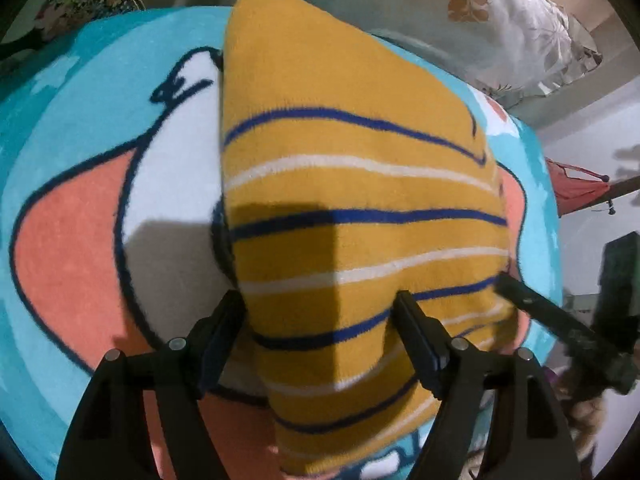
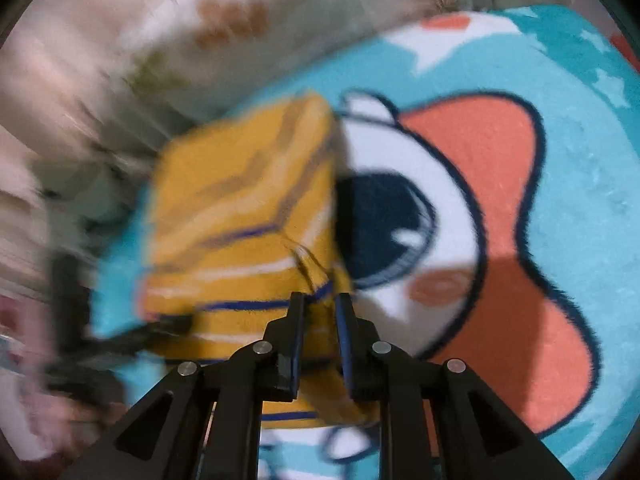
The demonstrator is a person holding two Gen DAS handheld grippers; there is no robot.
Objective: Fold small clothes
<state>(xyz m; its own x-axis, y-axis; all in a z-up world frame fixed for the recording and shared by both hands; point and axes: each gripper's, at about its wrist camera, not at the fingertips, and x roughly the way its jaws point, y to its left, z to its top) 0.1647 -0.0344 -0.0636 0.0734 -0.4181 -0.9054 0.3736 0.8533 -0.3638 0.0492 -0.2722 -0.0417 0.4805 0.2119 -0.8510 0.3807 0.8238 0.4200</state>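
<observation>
A yellow knit garment [image 1: 352, 184] with blue and white stripes lies folded on a cartoon-print fleece blanket [image 1: 68, 240]. My left gripper [image 1: 318, 306] stands open over the garment's near end. One finger is at the cloth's left edge and the other rests over the stripes. In the right wrist view, which is blurred, the garment [image 2: 240, 200] shows as a stacked fold. My right gripper [image 2: 320, 304] is nearly closed on its near corner, and yellow cloth fills the narrow gap between the pads. A black finger of the right gripper [image 1: 532, 304] shows at the garment's right edge.
The blanket [image 2: 580, 200] is turquoise with a white, coral and dark-blue cartoon face. Pale floral bedding [image 1: 500, 12] is bunched beyond it. A red cloth [image 1: 576, 188] and a dark object [image 1: 620, 268] lie off the blanket's right side.
</observation>
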